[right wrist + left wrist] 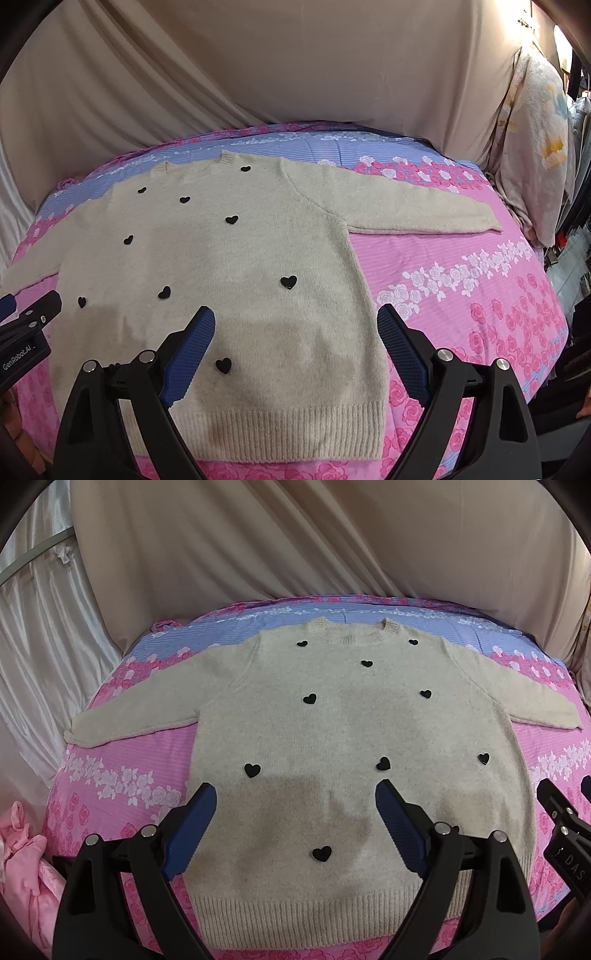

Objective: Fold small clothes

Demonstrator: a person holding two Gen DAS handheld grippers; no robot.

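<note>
A cream knitted sweater [332, 716] with small black hearts lies flat and face up on the pink and blue floral bed cover [122, 775], both sleeves spread sideways. My left gripper [295, 794] hangs open above the sweater's lower middle, nothing between its blue pads. My right gripper [295, 317] is open too, above the lower right part of the sweater [221, 258] near its side edge. The right sleeve [406, 210] stretches out to the right. Each gripper shows at the edge of the other's view, the right gripper [561, 812] and the left gripper [26, 317].
Beige drapes [295, 554] hang behind the bed. A pink garment [26, 867] lies bunched at the bed's left edge. A pale towel with yellow print [539, 147] hangs at the far right. Bare bed cover [480, 295] spreads right of the sweater.
</note>
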